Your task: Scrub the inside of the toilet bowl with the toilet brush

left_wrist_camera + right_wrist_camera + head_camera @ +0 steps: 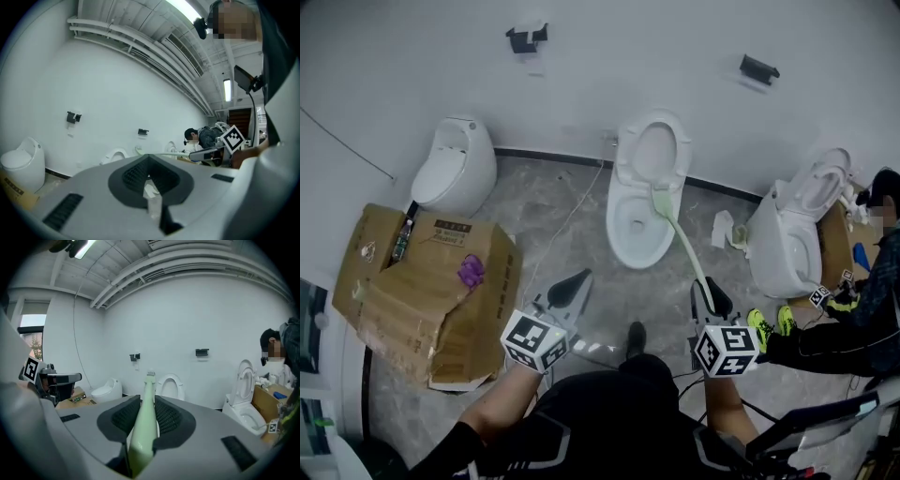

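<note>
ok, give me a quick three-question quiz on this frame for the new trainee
1. Pick one: the right tool holds A) a sponge, B) a green toilet brush, C) nothing.
2. True or false: the brush head sits at the toilet with the closed lid.
3. Fill in: the head view shows ___ toilets.

Key
1. B; the jaws are clamped on the handle.
2. False; it is at the middle toilet, whose lid is up.
3. Three: left toilet, middle toilet, right toilet.
</note>
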Action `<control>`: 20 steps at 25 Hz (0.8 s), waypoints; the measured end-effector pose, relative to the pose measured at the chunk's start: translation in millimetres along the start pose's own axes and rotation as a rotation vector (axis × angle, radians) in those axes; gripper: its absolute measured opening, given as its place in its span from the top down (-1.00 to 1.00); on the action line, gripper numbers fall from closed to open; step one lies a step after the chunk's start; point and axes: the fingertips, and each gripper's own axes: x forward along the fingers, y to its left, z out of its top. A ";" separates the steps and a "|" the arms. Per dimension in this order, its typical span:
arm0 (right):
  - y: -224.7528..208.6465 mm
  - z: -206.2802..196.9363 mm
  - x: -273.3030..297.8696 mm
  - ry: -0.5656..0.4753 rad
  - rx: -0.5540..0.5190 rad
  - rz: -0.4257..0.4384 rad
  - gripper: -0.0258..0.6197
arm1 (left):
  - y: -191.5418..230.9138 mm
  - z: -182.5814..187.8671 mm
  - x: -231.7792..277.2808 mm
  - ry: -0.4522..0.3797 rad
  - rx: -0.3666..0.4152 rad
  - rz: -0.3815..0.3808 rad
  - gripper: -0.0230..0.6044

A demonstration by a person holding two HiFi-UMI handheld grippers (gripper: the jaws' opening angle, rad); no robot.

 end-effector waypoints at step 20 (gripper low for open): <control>-137.3 45.1 163.0 0.032 0.027 0.155 0.61 | 33.7 17.7 200.4 0.095 0.051 0.089 0.90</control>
